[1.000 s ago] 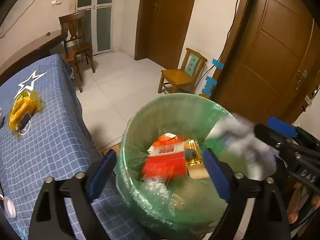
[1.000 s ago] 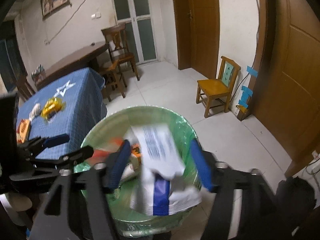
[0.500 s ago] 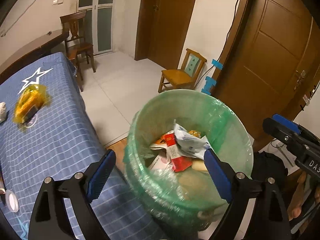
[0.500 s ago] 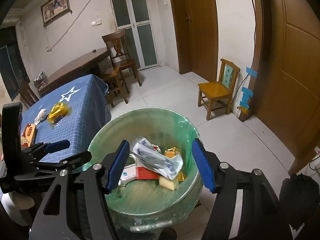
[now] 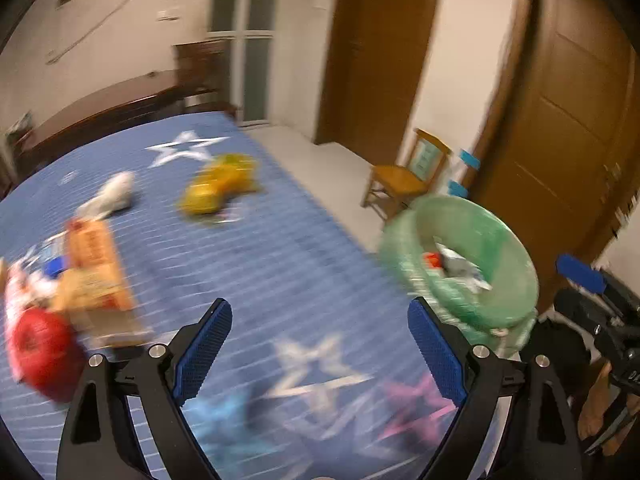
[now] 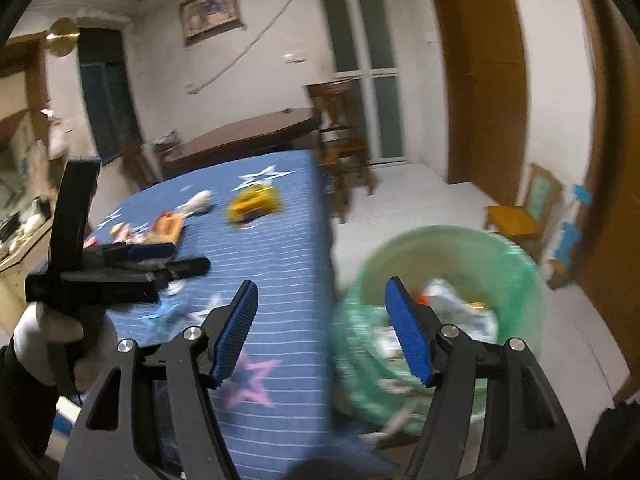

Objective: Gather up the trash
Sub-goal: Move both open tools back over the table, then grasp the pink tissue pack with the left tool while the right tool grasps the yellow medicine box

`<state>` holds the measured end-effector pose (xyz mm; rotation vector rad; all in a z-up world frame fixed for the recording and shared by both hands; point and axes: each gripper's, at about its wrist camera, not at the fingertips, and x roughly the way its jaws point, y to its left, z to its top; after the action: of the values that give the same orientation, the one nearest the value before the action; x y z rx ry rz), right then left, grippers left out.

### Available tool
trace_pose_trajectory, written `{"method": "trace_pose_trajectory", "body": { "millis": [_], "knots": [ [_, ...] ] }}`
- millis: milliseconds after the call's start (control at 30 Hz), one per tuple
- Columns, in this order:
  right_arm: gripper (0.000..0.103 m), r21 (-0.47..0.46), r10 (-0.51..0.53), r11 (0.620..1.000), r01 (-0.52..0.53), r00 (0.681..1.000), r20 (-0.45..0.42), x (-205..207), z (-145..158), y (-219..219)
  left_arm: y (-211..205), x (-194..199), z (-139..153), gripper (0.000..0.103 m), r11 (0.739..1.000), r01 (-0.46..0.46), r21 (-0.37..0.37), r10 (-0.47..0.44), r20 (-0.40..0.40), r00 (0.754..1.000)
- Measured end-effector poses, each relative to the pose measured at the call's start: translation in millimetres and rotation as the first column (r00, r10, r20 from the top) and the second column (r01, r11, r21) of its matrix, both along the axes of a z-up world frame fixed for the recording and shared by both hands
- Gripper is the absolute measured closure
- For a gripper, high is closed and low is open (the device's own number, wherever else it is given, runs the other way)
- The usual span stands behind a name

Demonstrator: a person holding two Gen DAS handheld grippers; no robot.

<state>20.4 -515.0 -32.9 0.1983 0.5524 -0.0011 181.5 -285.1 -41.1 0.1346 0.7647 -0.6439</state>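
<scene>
Your left gripper (image 5: pixel 316 344): tilted down over the blue tablecloth (image 5: pixel 280 264), jaws spread wide, nothing between the blue pads, only star-printed cloth showing in the gap. From the right wrist camera this same tool appears at the left edge, held level above the table by your left hand (image 6: pixel 48 344) in a white glove, dark sleeve below it. Your right gripper (image 6: pixel 320 332): pointed downward past the table's near corner, jaws about half apart and empty, one pad over the cloth and the other over the bin. Trash bin (image 6: pixel 448 304): lined with a green bag, standing on the pale floor just beside the table's edge, to the right in both views; crumpled wrappers and a red scrap lie inside it. Trash remaining on the table, all blurred: yellow wrapper (image 5: pixel 218 186) near the white star at the far end; white crumpled piece (image 5: pixel 112 198) just left of it; orange box (image 5: pixel 98 280) nearer you; red bag (image 5: pixel 42 354) touching the box's near end at the left edge. Other small bits lie beside the box, too smeared to identify. Small wooden chair (image 5: pixel 408 178): on the floor beyond the bin, near the brown door.
</scene>
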Motion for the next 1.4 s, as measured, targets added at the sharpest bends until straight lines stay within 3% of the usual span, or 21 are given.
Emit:
{"method": "trace_pose_trajectory", "body": {
  "millis": [167,233,367,433,600,867,900,967,1000,1033,1133,1400],
  "knots": [
    [0.035,-0.007,0.081,0.997,-0.081,0.996,-0.026,19.0,-2.2,35.3,117.4,31.4,22.2,0.013,0.981,-0.186,-0.055,0.186,-0.001,0.982],
    [0.033,-0.009,0.108,0.994,-0.109,0.994,-0.032,25.9,-2.9,46.9,168.9,49.3,25.1,0.013,0.959,-0.277,-0.067,0.276,-0.021,0.961],
    [0.030,-0.007,0.150,0.989,-0.151,0.987,-0.051,41.8,-7.6,67.8,263.7,97.3,12.5,0.009,0.893,-0.448,-0.039,0.443,-0.096,0.891],
    [0.029,-0.005,0.173,0.985,-0.174,0.983,-0.062,50.0,-10.3,79.8,284.3,117.4,3.2,0.009,0.878,-0.478,-0.024,0.469,-0.149,0.870],
    [0.028,-0.005,0.214,0.977,-0.215,0.973,-0.083,68.5,-16.4,102.5,294.5,150.8,-23.5,0.009,0.892,-0.450,0.044,0.447,-0.229,0.865],
    [0.027,-0.005,0.254,0.967,-0.256,0.961,-0.114,87.5,-21.3,128.2,286.8,160.0,-36.7,0.007,0.897,-0.438,0.054,0.438,-0.220,0.871],
    [0.027,-0.003,0.263,0.964,-0.265,0.958,-0.116,88.9,-21.6,131.3,288.0,157.4,-38.6,0.010,0.897,-0.440,0.042,0.438,-0.210,0.874],
    [0.027,0.001,0.278,0.960,-0.280,0.953,-0.122,92.3,-23.0,138.1,283.4,156.8,-40.2,0.033,0.896,-0.441,0.050,0.442,-0.183,0.878],
    [0.027,0.002,0.283,0.959,-0.284,0.951,-0.124,93.9,-23.7,140.8,284.8,154.2,-39.1,0.048,0.908,-0.418,0.014,0.412,-0.201,0.889],
    [0.027,0.008,0.291,0.956,-0.293,0.948,-0.129,96.2,-25.0,144.1,289.0,154.1,-37.7,0.056,0.909,-0.417,0.000,0.408,-0.210,0.889],
    [0.027,0.017,0.310,0.950,-0.311,0.941,-0.138,99.2,-27.5,150.2,297.5,145.1,-30.3,0.074,0.907,-0.421,-0.005,0.413,-0.185,0.892],
    [0.027,0.038,0.340,0.940,-0.338,0.928,-0.152,106.7,-32.0,163.1,331.1,131.3,-32.3,0.078,0.894,-0.439,-0.087,0.408,-0.244,0.880]
  ]
}}
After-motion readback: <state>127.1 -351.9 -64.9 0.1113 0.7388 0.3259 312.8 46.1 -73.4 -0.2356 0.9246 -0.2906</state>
